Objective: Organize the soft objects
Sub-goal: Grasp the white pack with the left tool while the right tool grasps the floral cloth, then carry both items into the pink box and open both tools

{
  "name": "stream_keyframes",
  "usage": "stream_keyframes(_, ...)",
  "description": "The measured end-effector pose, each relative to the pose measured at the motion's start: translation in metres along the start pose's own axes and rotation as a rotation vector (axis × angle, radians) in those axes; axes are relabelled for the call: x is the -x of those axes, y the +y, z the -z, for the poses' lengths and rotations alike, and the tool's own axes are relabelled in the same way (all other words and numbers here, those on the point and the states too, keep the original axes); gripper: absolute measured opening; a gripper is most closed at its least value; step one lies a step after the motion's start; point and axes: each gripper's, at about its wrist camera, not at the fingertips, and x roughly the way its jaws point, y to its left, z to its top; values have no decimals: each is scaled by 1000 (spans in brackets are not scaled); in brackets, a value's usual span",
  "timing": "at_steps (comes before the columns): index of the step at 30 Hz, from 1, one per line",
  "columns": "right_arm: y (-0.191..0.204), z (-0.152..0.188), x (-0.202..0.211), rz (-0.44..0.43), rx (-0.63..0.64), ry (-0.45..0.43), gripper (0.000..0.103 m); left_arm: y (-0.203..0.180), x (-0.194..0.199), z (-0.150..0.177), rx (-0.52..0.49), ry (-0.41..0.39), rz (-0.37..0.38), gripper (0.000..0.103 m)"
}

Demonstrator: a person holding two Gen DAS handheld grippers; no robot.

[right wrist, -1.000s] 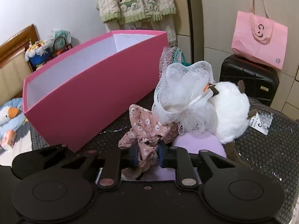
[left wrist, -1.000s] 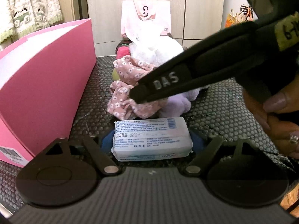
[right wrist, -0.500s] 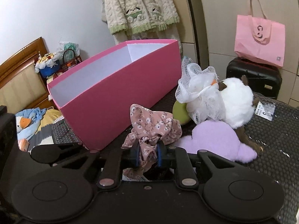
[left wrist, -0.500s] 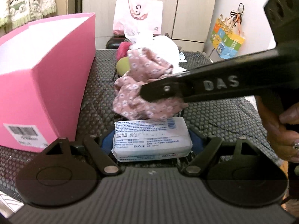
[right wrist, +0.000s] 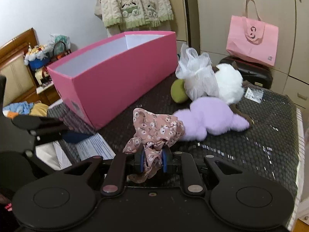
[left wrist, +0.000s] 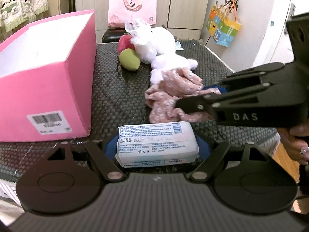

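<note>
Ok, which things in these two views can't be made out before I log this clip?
- Pink box floor: hidden by its own walls in both views.
- Red plush: left view shows only a part behind the green ball; right view hides it.
- Pack label: print too small to read.
- Floral cloth lower end: hidden by the right gripper, shut on it.

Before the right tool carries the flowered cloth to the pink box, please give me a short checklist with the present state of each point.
1. Right tool shut on the flowered cloth: ok.
2. Cloth lifted clear of the purple plush: cannot tell; they look touching.
3. Pink box open on top: ok.
4. Room inside the box: ok for the visible part; the floor is hidden.
5. Left tool shut on the tissue pack: ok.
6. Path from cloth to box free of other objects: ok.
</note>
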Motion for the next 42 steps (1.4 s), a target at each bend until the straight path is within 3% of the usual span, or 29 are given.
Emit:
stream_keyframes(8, 18, 15, 17, 66, 15, 15, 21, 12, 19, 9, 8, 25, -5, 80)
stream_keyframes(14, 40, 10, 28, 71, 42, 38, 21, 23, 42, 4, -23, 57, 47, 80)
stream_keyframes(26, 92, -22, 35, -82, 100, 110, 22, 58, 81, 0, -36, 123, 45, 80)
stream_keyframes(34, 117, -56, 36, -125, 138, 62, 22, 88, 110, -23, -34, 63, 51, 80)
stream_keyframes(42, 112, -111, 8, -124, 136, -28, 22, 119, 104, -72, -33, -28, 22, 80)
